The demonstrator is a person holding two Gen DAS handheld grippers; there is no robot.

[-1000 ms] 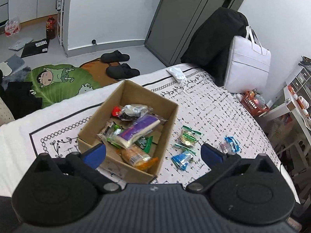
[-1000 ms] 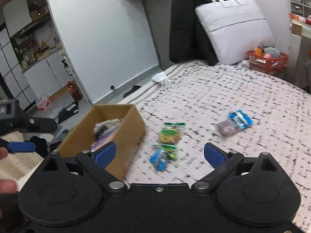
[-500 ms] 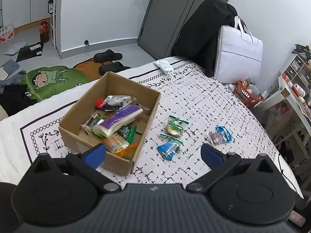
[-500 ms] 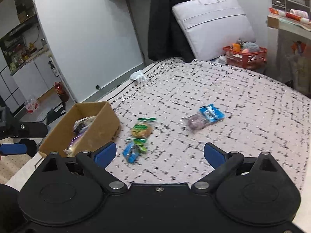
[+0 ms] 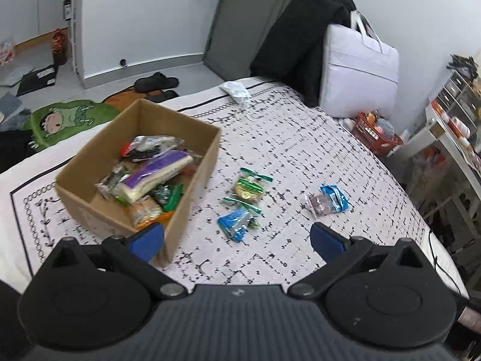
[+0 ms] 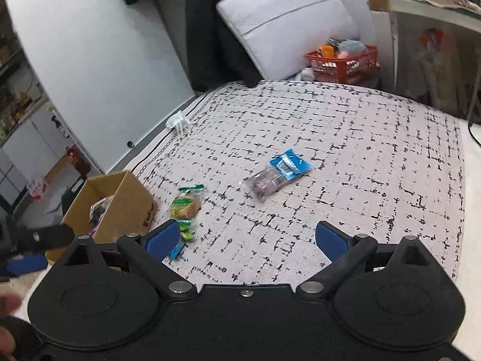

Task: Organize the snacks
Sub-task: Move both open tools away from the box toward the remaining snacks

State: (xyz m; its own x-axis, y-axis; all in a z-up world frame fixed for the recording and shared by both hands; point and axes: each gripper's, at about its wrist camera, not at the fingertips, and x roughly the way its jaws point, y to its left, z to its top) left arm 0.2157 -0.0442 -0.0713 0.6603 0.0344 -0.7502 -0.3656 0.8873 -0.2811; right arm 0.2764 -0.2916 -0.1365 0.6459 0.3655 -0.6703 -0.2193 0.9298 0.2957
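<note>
White patterned bedspread (image 5: 300, 156), centre frame: open room at right. Cardboard box (image 5: 192, 180), left of centre, snack-filled, long axis toward upper right. Three loose packets: green (image 5: 249, 188) and blue (image 5: 237, 224) just beside box; purple-blue (image 6: 276, 174) well apart, lying diagonally. Left gripper (image 5: 237, 236), right gripper (image 6: 245, 239): both wide, empty, touching nothing.

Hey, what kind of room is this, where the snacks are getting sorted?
Probably a bedroom in a small flat. The snacks lie on a bed's patterned cover, slippers and a cartoon floor mat lie on the floor beside it, and a dark jacket rests at the far end.
</note>
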